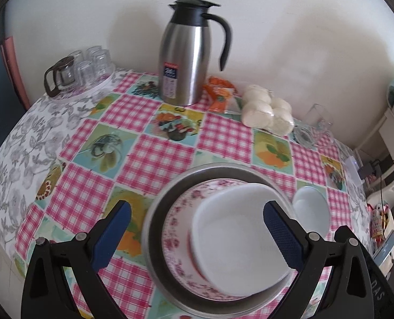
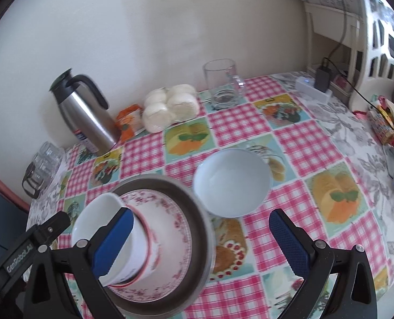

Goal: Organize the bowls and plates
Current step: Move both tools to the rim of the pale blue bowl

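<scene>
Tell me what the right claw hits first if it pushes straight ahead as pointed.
Most likely the loose white bowl: it sits on the tablecloth centred ahead of the open right claw. Its near rim comes first, though depth is uncertain. The metal pan lies left of that line.

Left gripper (image 1: 197,228) and right gripper (image 2: 200,235), jaws wide apart.

On my left tongs (image 2: 26,255), seen from the right wrist, a grey label reads "GeoRobot.AI". A dark strap (image 1: 377,289) at the lower right of my left view shows the letters "DAS". The flask's sticker (image 1: 170,81) is too blurred to read.
</scene>
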Motion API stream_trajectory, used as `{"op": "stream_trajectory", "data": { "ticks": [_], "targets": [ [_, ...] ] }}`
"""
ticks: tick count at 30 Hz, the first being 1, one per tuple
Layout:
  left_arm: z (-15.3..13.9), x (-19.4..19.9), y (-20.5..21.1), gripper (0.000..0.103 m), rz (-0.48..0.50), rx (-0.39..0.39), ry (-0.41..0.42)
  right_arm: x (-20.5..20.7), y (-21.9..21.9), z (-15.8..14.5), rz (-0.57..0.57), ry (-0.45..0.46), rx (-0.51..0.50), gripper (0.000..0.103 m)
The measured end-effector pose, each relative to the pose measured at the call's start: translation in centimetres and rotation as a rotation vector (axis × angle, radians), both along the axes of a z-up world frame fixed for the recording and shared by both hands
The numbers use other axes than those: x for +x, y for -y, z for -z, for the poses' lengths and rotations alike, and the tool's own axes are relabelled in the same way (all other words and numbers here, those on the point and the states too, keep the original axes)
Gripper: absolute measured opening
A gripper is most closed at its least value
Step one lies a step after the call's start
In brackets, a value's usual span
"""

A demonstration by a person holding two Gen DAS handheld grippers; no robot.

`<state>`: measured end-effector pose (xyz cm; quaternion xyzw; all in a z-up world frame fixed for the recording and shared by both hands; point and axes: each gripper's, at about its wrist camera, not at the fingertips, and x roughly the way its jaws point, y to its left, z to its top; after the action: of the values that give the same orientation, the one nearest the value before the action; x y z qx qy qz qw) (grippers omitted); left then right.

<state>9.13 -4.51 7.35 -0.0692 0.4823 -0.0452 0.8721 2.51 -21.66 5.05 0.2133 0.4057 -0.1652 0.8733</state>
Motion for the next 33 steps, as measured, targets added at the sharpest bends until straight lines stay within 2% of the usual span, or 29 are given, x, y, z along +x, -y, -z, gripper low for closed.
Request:
{"op": "stream_trajectory", "data": {
  "ticks": [10,18,23,33],
  "targets": [
    [-1.5,-1.4,5.2,0.1,0.1,0.009,0.07,-2.3,5.4,-0.5,0.087,0.012,0.022,0.103],
    [-2.3,-2.0,10.3,0.1,0.215,-0.028,0.107,-4.2,9.4,-0.1,0.153,0.0,0.03,0.103],
    [-2.8,-2.2,13.2,0.1,0.276,-0.009,0.153,-5.0,11.6,0.5,0.194,-0.011,0.043,0.103],
    [-1.2,0.0,16.0,0.1,0.34,-0.039,0.095,-4.3,13.8,2.6,0.225,-0.06,0.076,0.103]
  ]
}}
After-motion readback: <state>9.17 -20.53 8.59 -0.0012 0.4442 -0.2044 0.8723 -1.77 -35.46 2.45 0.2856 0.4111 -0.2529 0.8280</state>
